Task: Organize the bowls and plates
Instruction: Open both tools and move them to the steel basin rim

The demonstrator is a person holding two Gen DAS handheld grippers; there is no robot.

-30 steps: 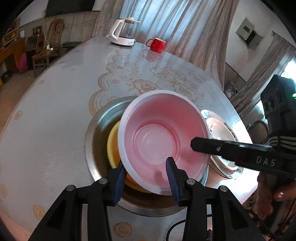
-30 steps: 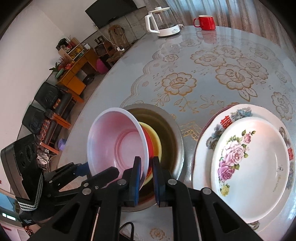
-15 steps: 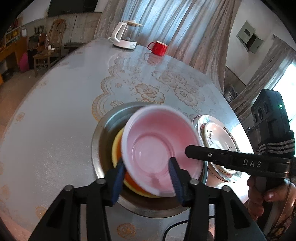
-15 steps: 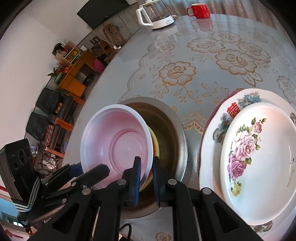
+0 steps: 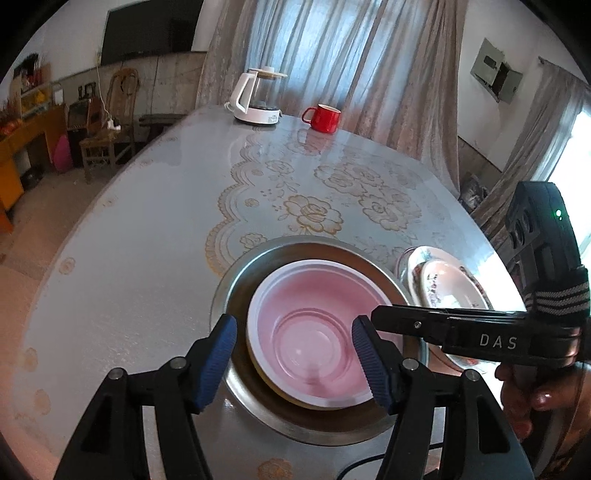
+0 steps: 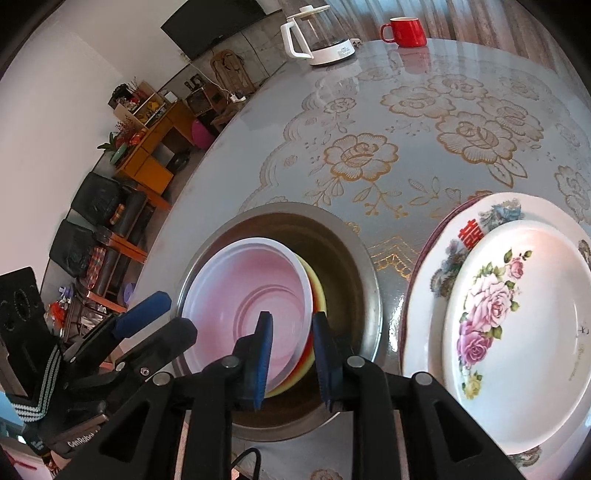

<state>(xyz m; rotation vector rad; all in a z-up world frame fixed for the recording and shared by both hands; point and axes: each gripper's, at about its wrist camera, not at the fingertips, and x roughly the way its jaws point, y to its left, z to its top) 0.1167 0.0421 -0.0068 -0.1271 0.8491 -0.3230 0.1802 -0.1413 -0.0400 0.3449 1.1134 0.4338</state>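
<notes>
A pink bowl [image 5: 314, 332] [image 6: 251, 299] rests nested on yellow and red bowls [image 6: 314, 295] inside a large steel basin [image 5: 258, 266] [image 6: 354, 258]. My left gripper [image 5: 293, 354] is open and empty, its pads on either side of the pink bowl's near rim, apart from it. My right gripper [image 6: 291, 350] is open a little; its jaws straddle the pink bowl's rim with a gap. It reaches in from the right in the left wrist view [image 5: 376, 317]. A stack of floral plates [image 6: 517, 314] [image 5: 447, 284] lies right of the basin.
A glass kettle on a white base [image 5: 258, 99] [image 6: 317, 37] and a red mug [image 5: 323, 118] [image 6: 404, 31] stand at the far end of the round table [image 5: 147, 221]. A wooden chair [image 5: 107, 129] and cabinets stand beyond the left edge.
The pink bowl came down from its tilted, lifted position and now lies flat in the stack. My right gripper let go of its rim and my left gripper opened wider.
</notes>
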